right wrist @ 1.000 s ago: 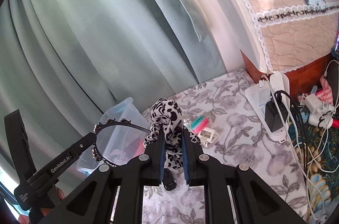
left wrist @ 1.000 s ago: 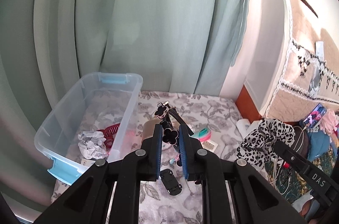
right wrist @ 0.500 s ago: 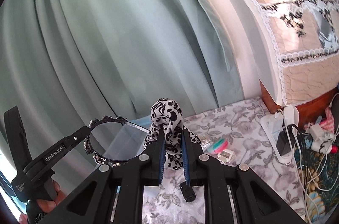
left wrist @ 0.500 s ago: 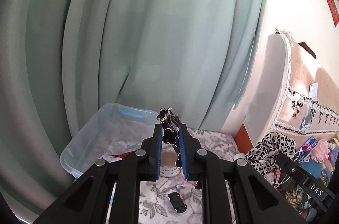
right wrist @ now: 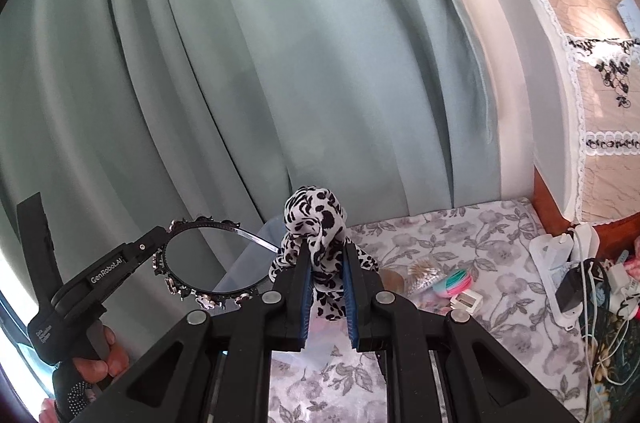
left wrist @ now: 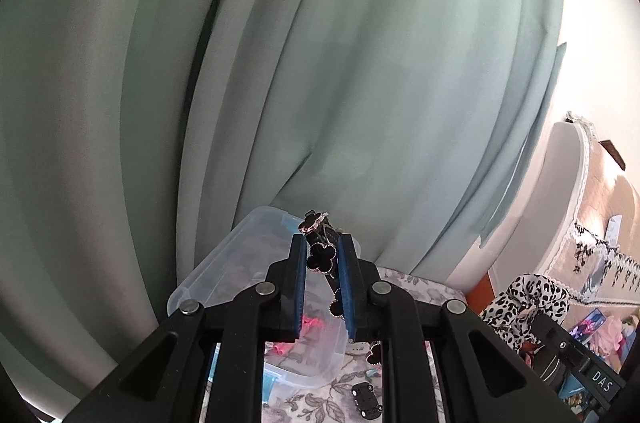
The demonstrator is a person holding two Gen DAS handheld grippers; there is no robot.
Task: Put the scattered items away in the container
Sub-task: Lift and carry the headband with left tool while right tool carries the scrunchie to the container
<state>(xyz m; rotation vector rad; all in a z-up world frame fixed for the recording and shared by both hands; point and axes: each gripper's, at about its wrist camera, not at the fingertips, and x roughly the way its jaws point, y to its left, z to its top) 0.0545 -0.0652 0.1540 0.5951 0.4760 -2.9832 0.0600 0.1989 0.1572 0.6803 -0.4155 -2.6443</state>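
Observation:
My left gripper (left wrist: 322,243) is shut on a black clover headband (left wrist: 320,257) and holds it high over the clear plastic bin (left wrist: 224,263). The headband's hoop also shows in the right wrist view (right wrist: 208,259), in the left gripper (right wrist: 160,243). My right gripper (right wrist: 325,251) is shut on a black-and-white spotted scarf (right wrist: 316,227), lifted above the table; the scarf shows at the right of the left wrist view (left wrist: 524,299). The bin holds pink and red items (left wrist: 310,323), partly hidden by my fingers.
A floral tablecloth (right wrist: 460,235) carries a small black toy car (left wrist: 365,399), a teal-pink bundle (right wrist: 454,281), a white square piece (right wrist: 466,301) and a shiny wrapper (right wrist: 424,273). Chargers and cables (right wrist: 572,287) lie at the right. A green curtain (left wrist: 320,63) hangs behind.
Both grippers rose with their loads and tilted upward. The left gripper moved left, over the bin's right side; the table has dropped low in both views.

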